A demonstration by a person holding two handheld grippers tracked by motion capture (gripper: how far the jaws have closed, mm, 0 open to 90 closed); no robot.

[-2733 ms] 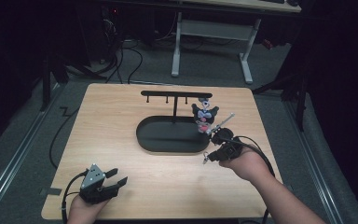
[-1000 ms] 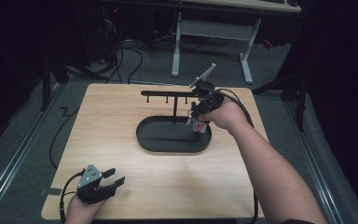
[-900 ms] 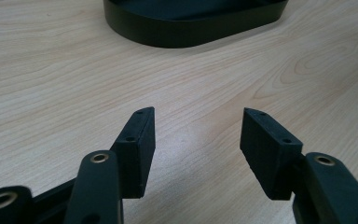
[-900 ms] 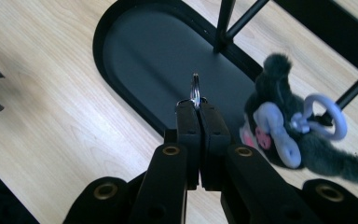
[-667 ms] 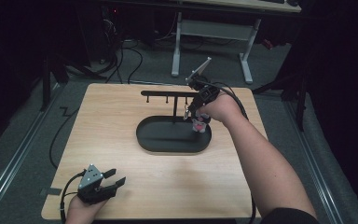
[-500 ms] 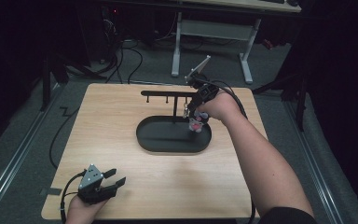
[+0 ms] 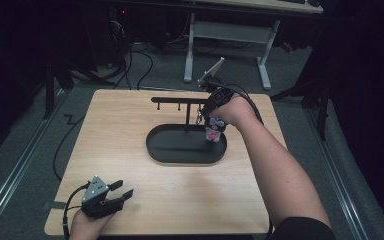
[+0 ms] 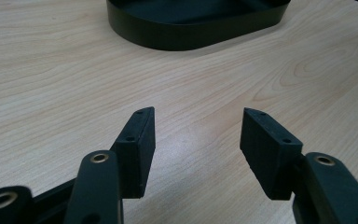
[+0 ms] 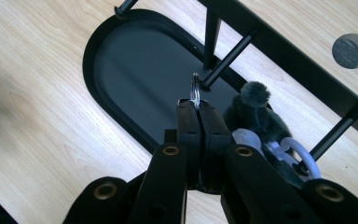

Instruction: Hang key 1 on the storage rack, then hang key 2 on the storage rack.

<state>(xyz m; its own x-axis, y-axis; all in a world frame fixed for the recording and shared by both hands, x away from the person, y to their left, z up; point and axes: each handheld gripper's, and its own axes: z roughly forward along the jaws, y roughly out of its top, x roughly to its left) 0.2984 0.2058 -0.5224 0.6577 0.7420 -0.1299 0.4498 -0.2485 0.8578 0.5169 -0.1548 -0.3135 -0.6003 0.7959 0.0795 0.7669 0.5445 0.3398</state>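
Note:
My right gripper (image 9: 196,105) is shut on a metal key ring (image 9: 195,91), which stands upright just before the tip of one peg (image 9: 226,60) of the black rack (image 9: 284,51). A dark plush keychain (image 9: 256,116) with white and pink parts hangs from the ring beside the jaws. In the high view the right gripper (image 7: 200,118) sits under the rack's bar (image 7: 175,100), with the plush (image 7: 213,131) dangling over the right end of the black oval tray (image 7: 180,159). My left gripper (image 7: 122,190) rests open and holding nothing at the table's front left.
The tray (image 8: 191,35) lies ahead of the left gripper (image 8: 196,135), with bare wood between them. More pegs stick out along the rack's bar. A grey round disc (image 9: 351,50) sits on the wood behind the rack. Cables and a desk frame (image 7: 230,35) stand beyond the table.
The right hand lifted the keychain from the tray's right side up to the rack, then edged left toward a peg. The left gripper stayed put.

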